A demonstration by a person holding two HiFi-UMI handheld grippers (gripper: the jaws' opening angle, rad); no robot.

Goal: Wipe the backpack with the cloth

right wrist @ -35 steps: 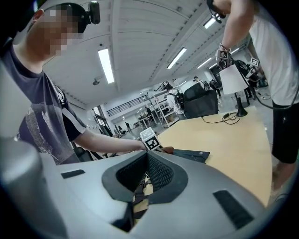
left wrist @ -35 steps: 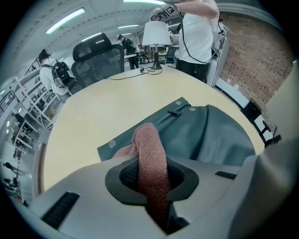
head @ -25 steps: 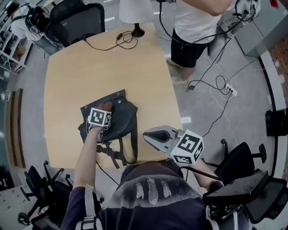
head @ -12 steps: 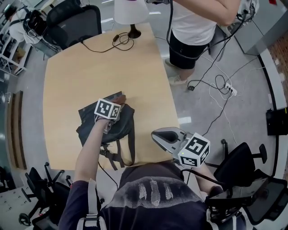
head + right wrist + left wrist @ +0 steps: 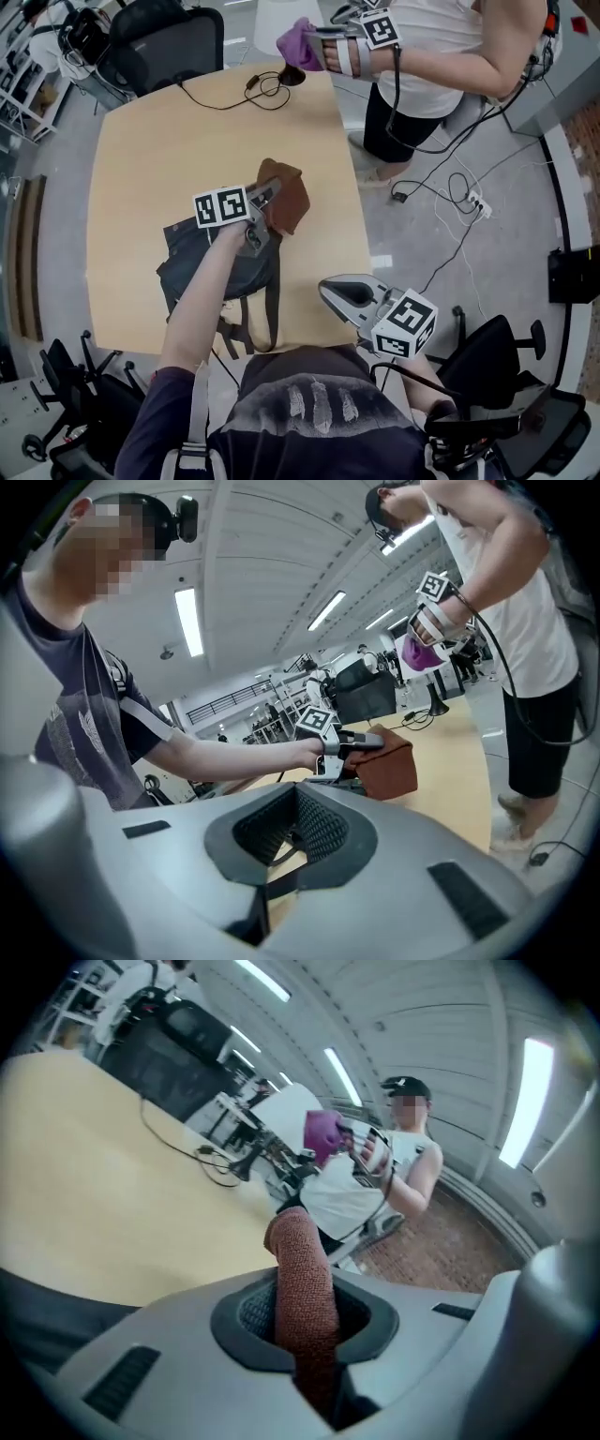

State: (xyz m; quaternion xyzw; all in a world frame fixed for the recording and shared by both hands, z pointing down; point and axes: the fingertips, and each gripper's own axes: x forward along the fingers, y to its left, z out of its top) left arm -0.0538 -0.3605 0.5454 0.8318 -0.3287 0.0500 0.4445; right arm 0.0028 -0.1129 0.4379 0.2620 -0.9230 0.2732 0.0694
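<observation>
Clamping brown cloth (image 5: pixel 284 199), left hand-held gripper (image 5: pixel 270 194) at backpack (image 5: pixel 202 270) edge

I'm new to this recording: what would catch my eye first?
The rust-brown cloth stands out, pinched in the left gripper by the far edge of the dark grey backpack on the light wooden table. At the table's far end a second person holds a purple cloth; the right gripper hangs shut and empty off the near edge.
</observation>
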